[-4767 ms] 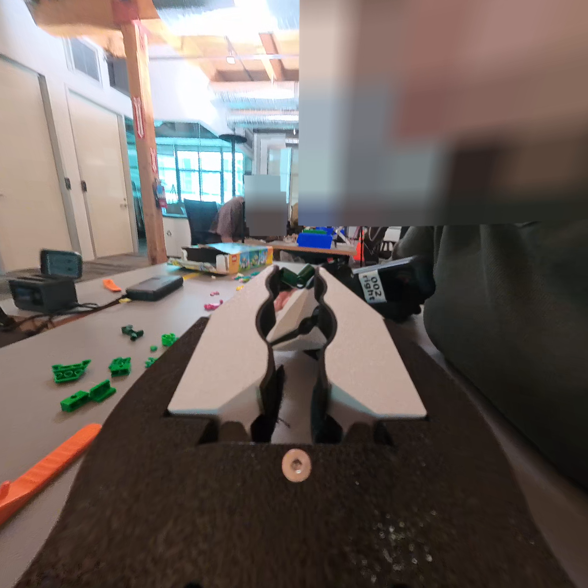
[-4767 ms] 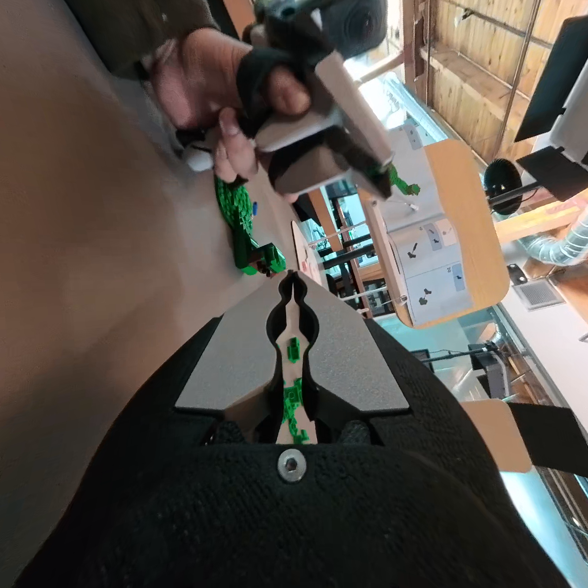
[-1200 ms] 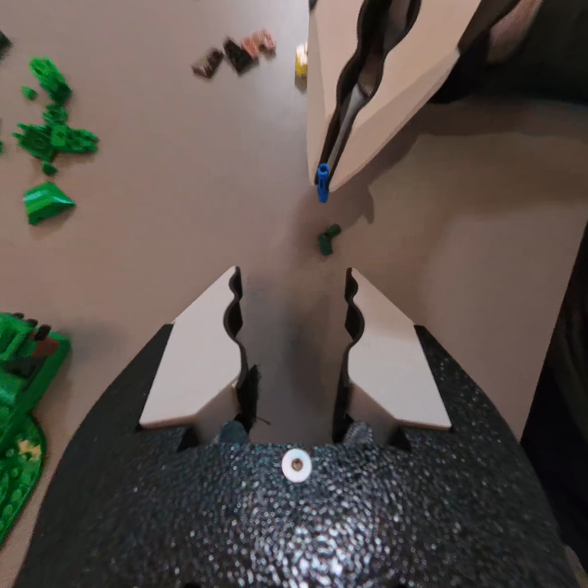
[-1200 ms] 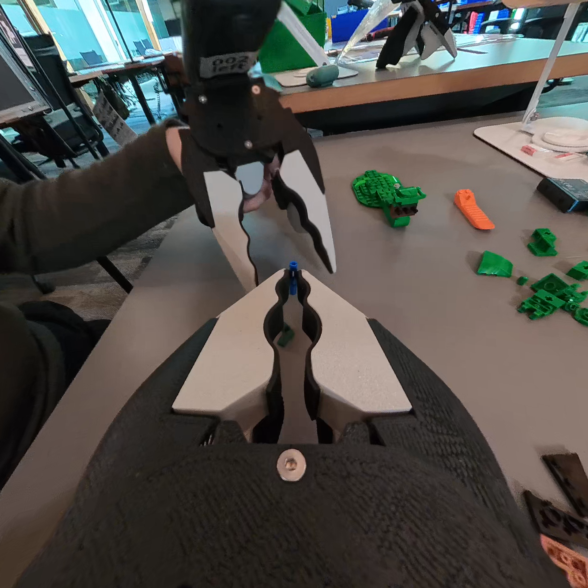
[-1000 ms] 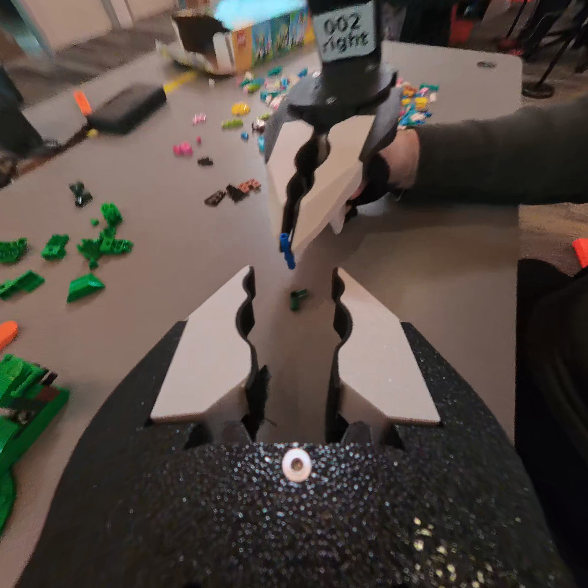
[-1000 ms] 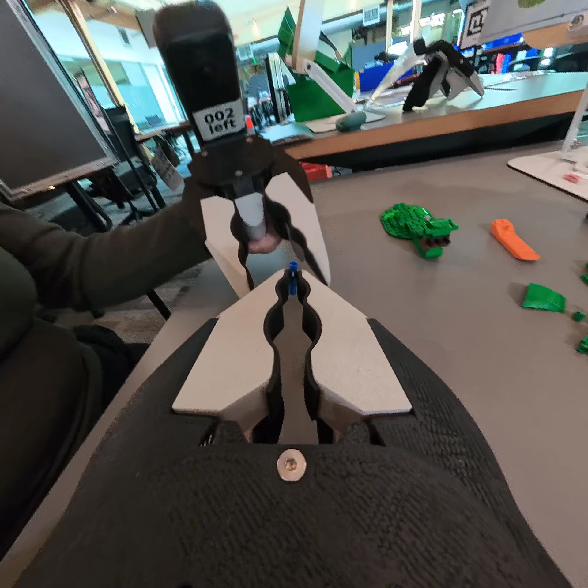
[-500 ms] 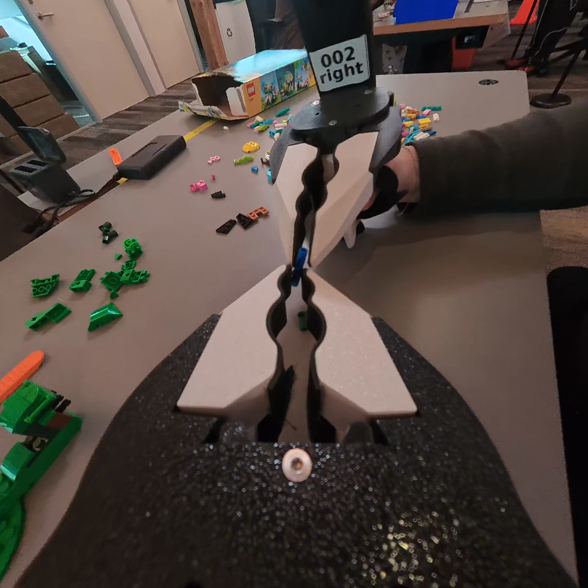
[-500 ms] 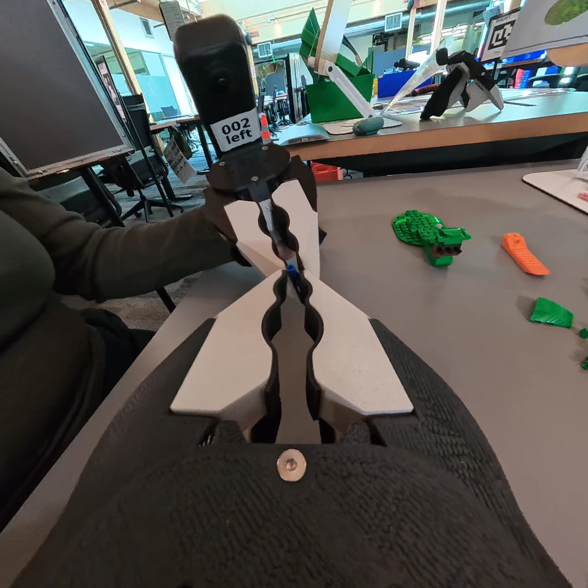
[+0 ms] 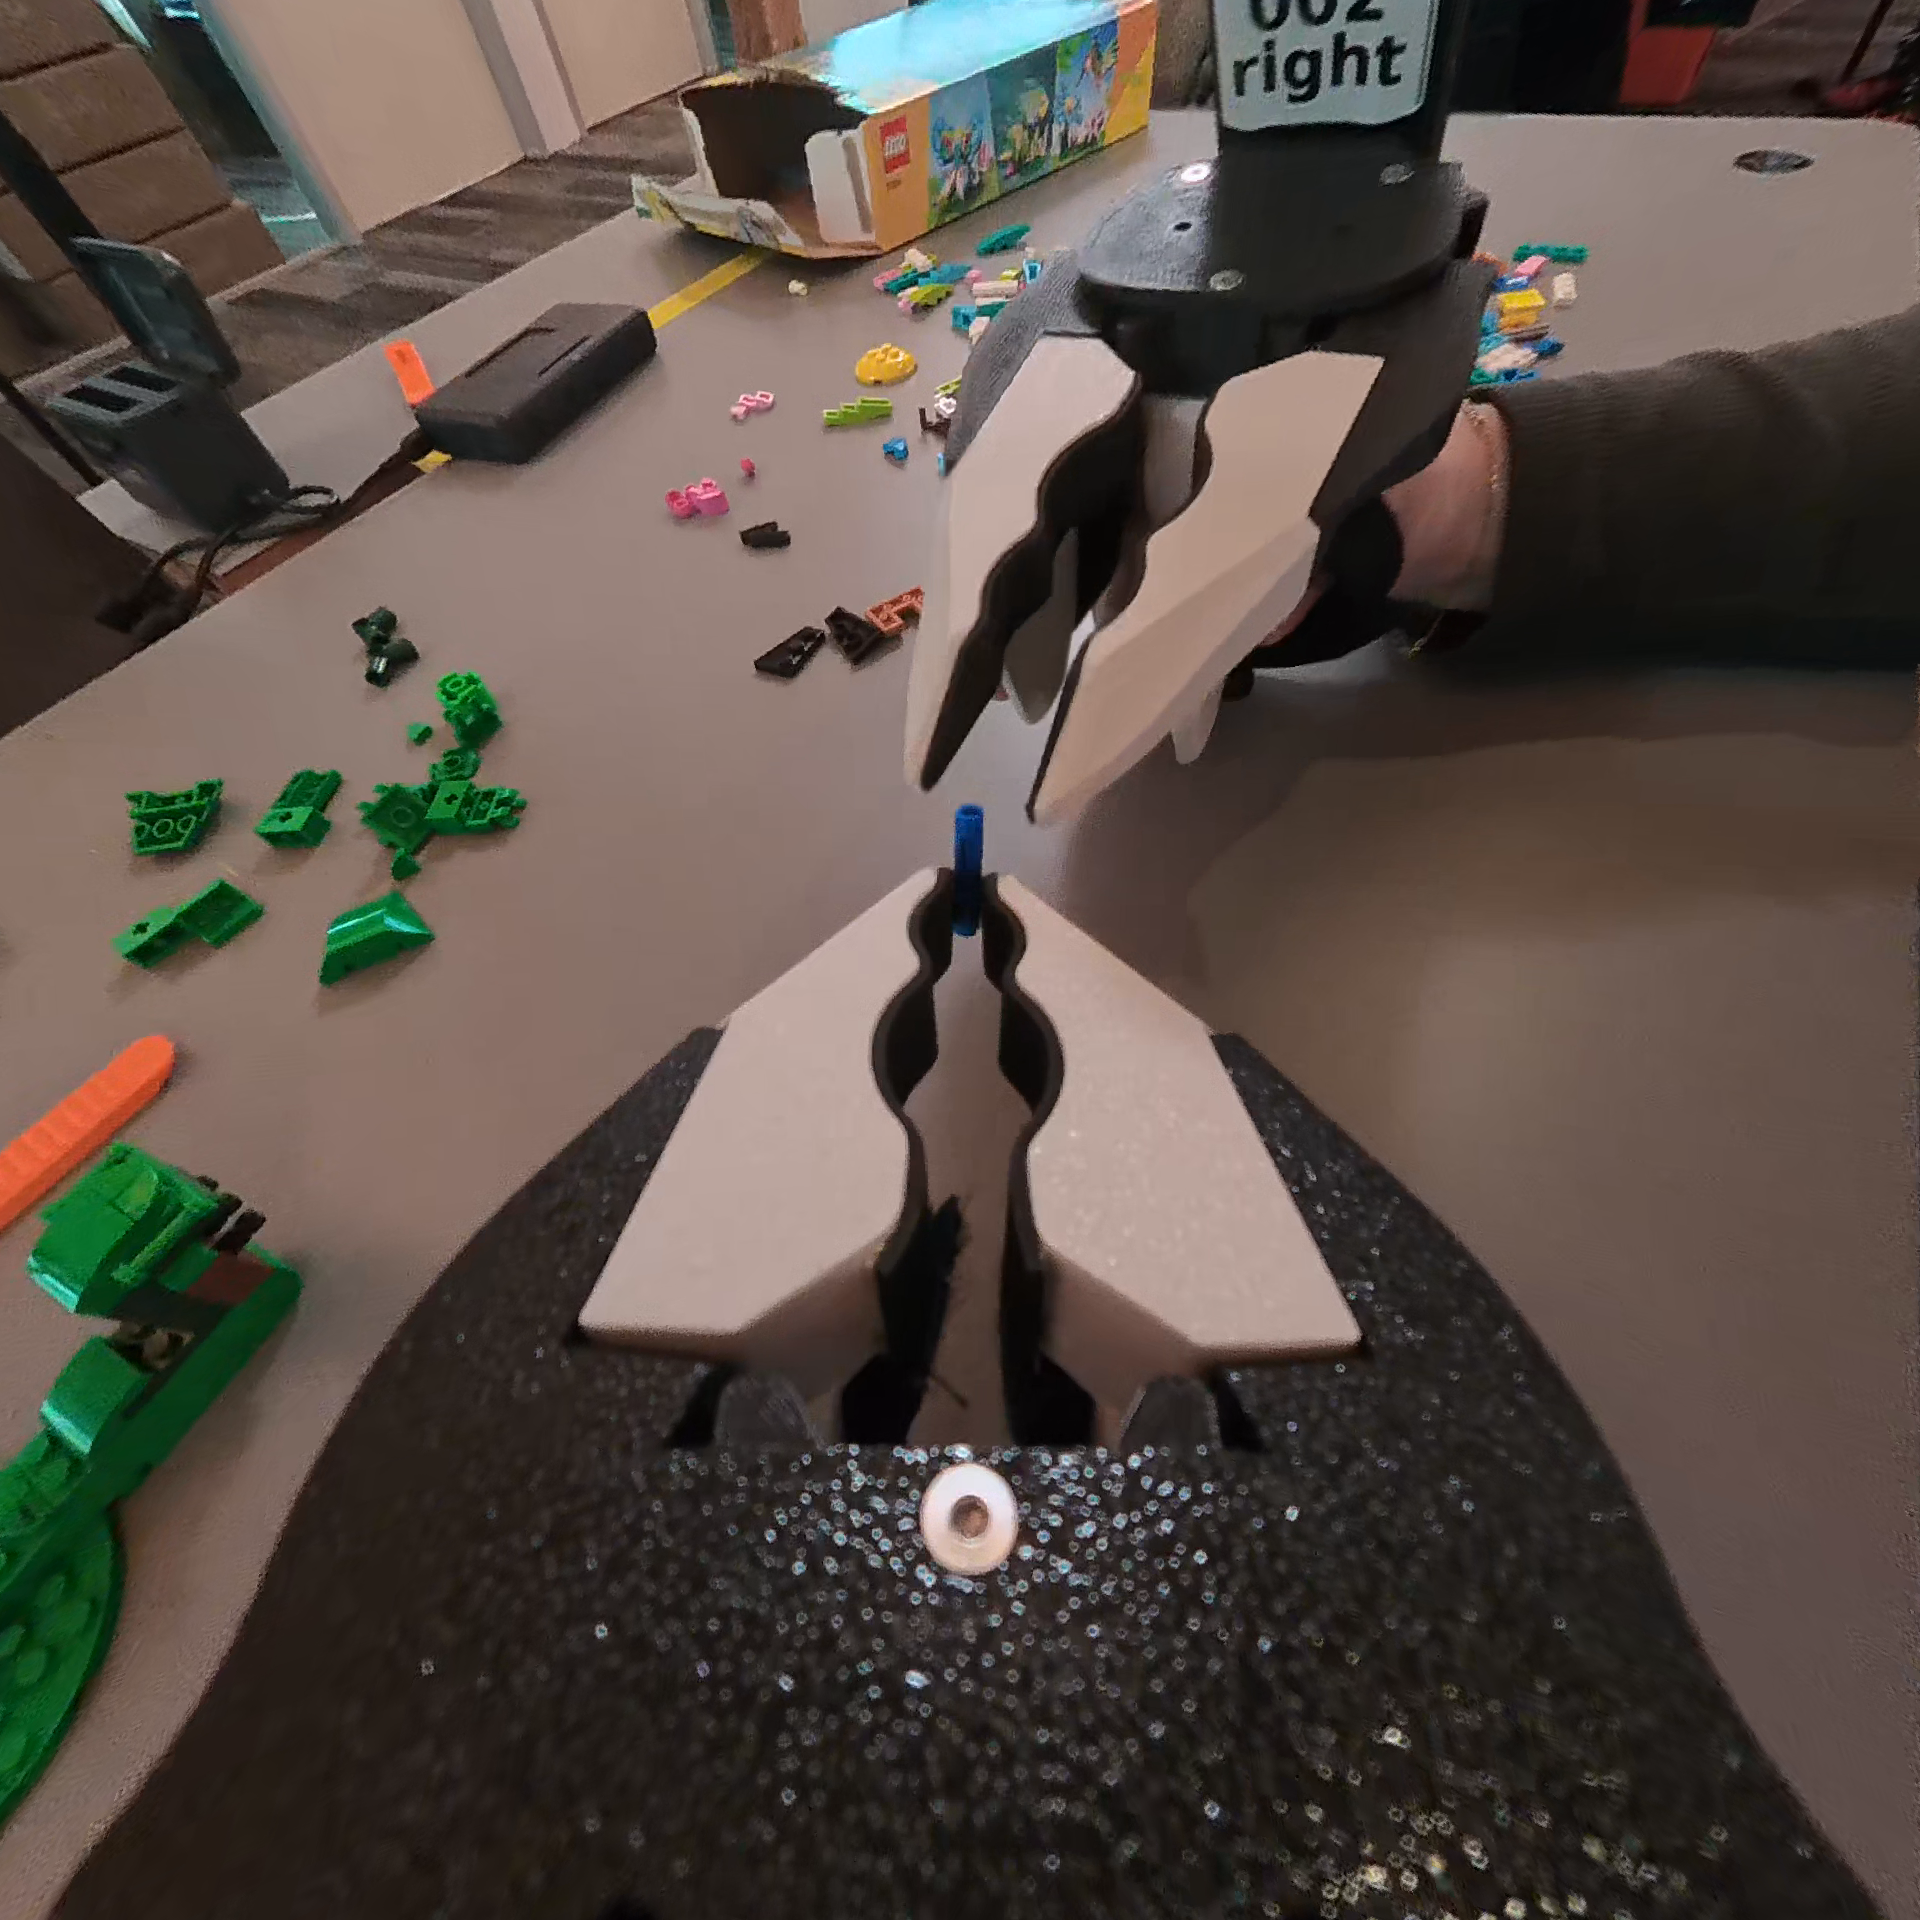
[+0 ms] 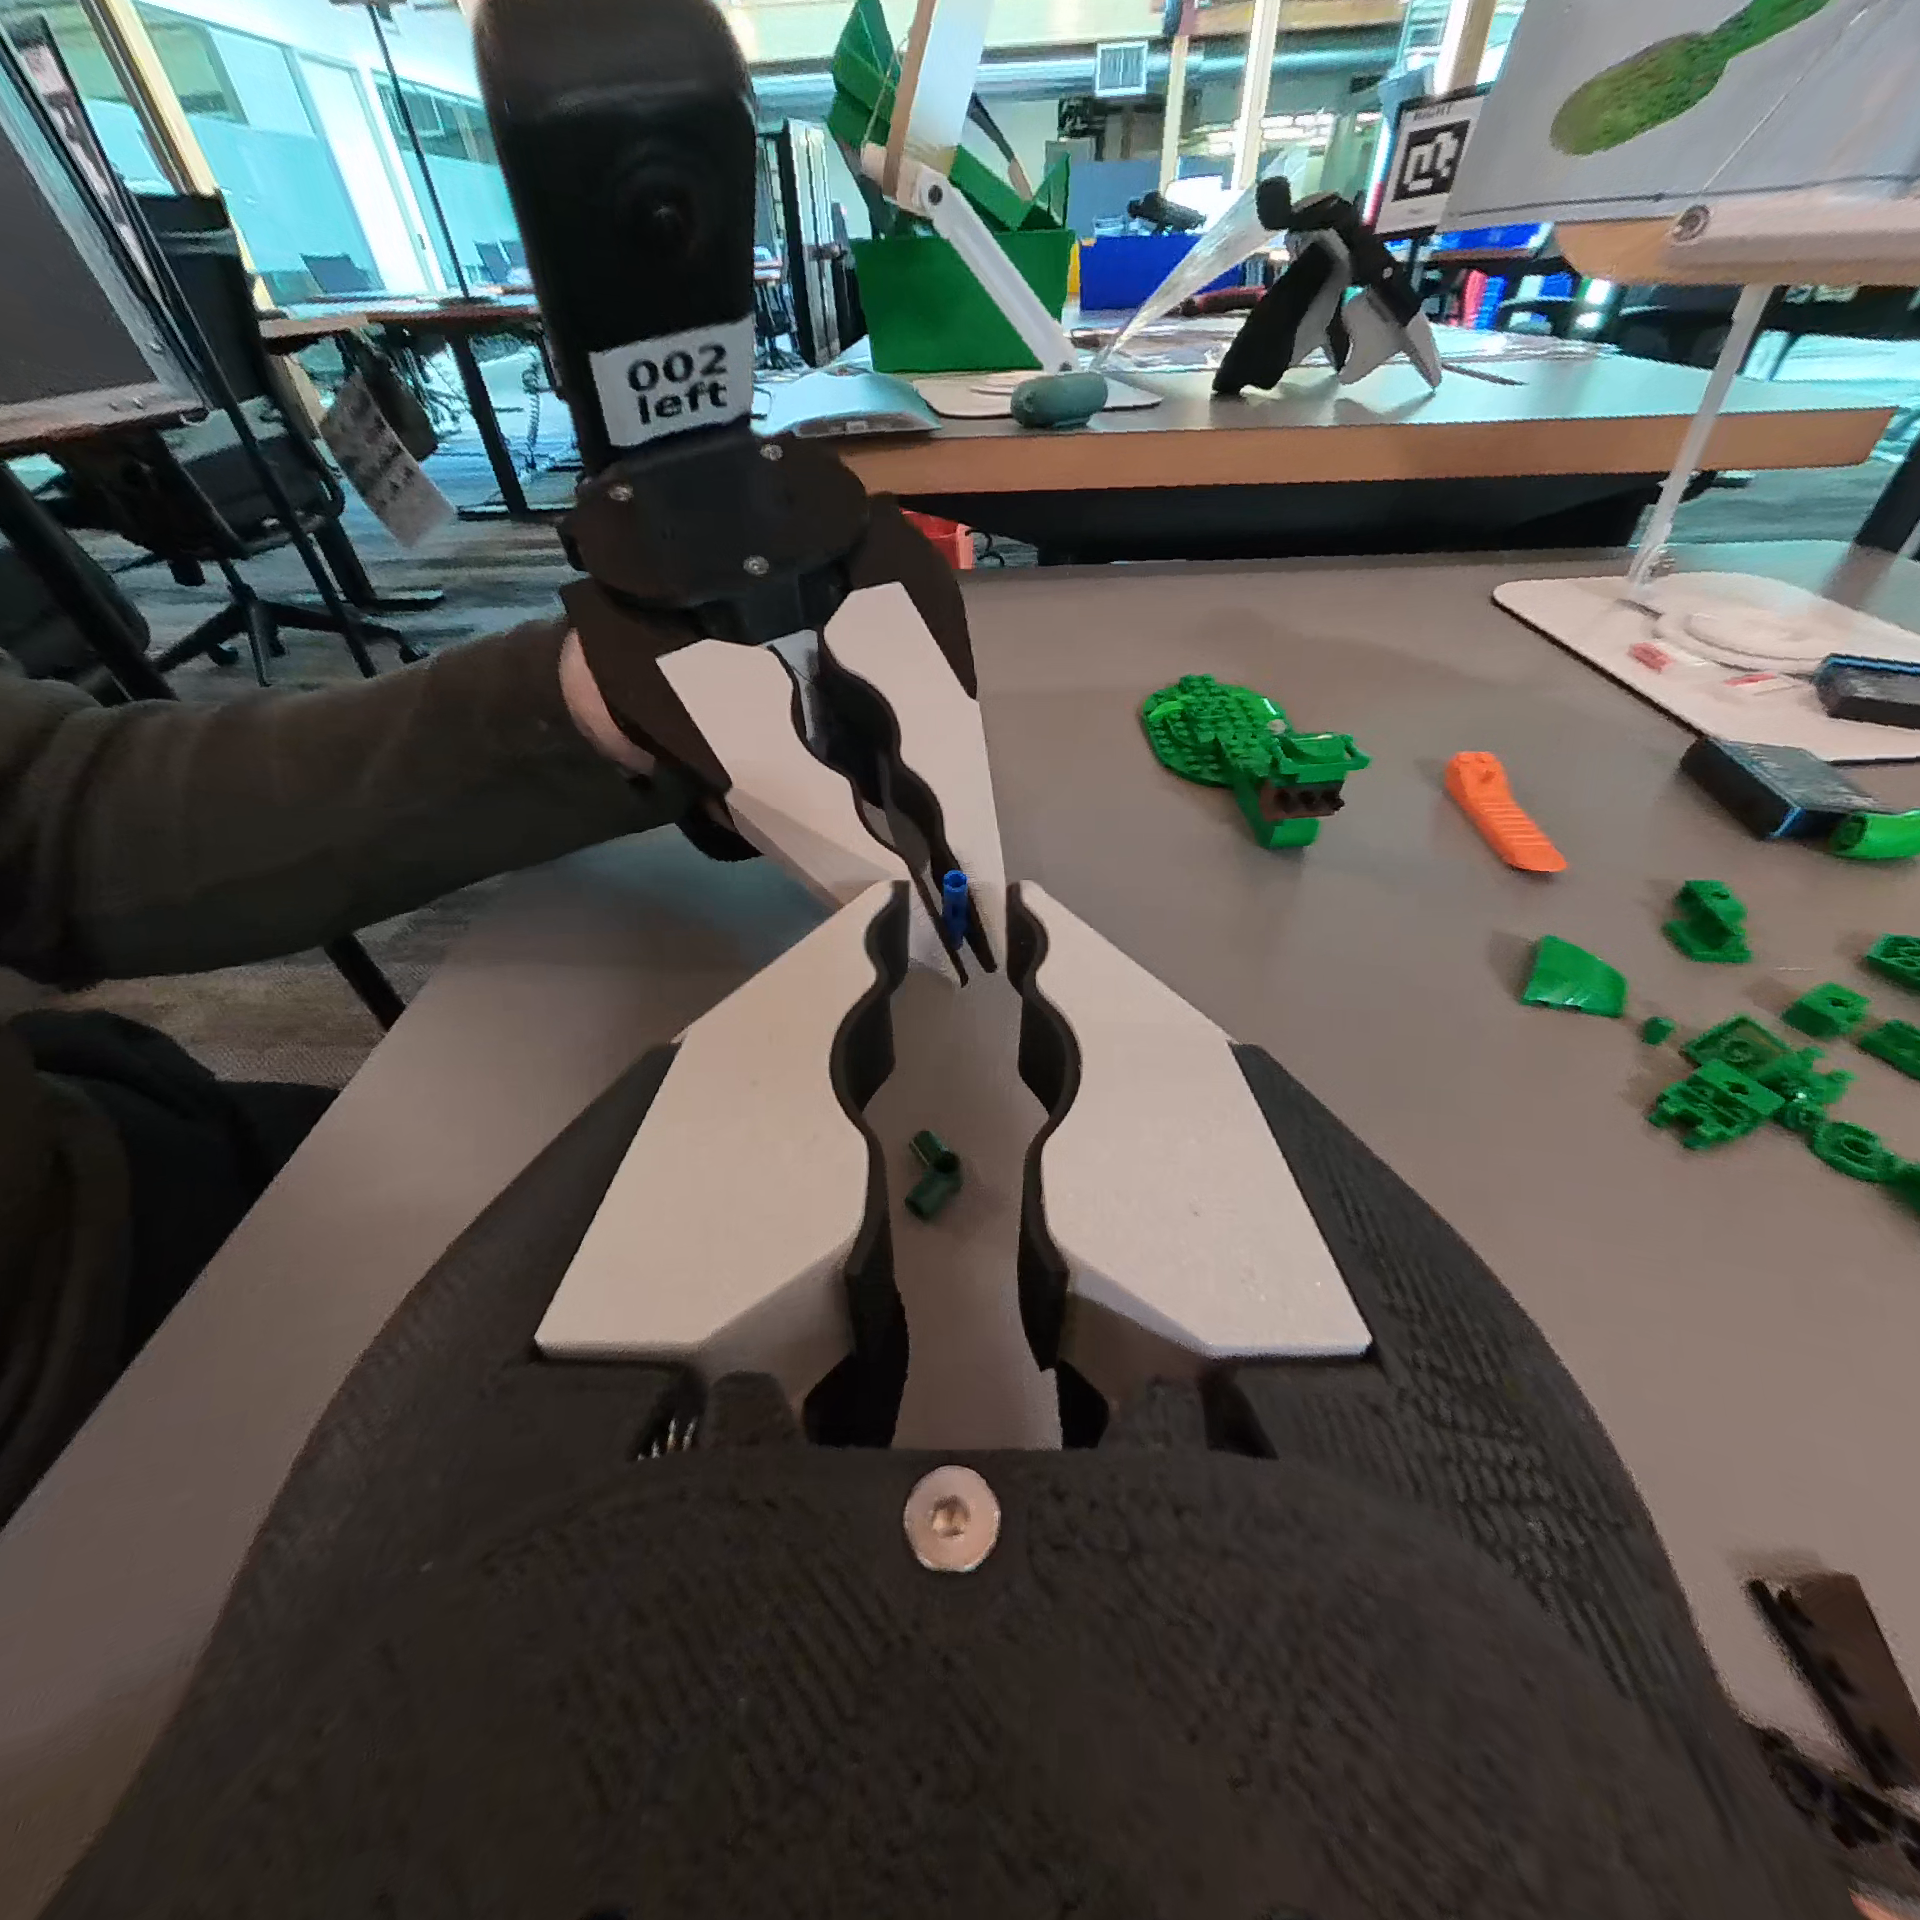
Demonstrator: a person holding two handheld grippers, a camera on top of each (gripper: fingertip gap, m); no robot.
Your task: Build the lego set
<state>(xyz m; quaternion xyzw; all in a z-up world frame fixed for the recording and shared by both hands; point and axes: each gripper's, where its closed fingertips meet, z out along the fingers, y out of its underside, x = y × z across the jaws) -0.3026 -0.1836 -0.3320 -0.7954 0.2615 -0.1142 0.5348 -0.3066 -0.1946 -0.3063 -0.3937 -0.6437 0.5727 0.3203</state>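
My left gripper (image 9: 966, 888) is shut on a small blue pin (image 9: 967, 836), which sticks up out of its tips. My right gripper (image 10: 958, 896) is open and empty. In the left wrist view it (image 9: 977, 798) hangs tip-down just beyond the pin, apart from it. In the right wrist view the left gripper (image 10: 971, 966) reaches in from the upper left with the blue pin (image 10: 954, 902) between my right fingertips. A dark green connector (image 10: 933, 1174) lies on the grey table (image 10: 1351, 987) between the right fingers.
A green partial build (image 10: 1247, 748) and an orange brick separator (image 10: 1501, 816) lie to the right, with loose green pieces (image 10: 1766, 1081) nearer. In the left wrist view a torn set box (image 9: 935, 125), mixed coloured pieces (image 9: 935, 281) and a black box (image 9: 535, 379) lie farther back. My two grippers' fingertips are within a few centimetres of each other. The left tips stand about 5 cm off the dark green connector (image 10: 933, 1174).
The blue pin passed from the right gripper to the left. The left gripper closed on it, then the right gripper opened and drew back a little.
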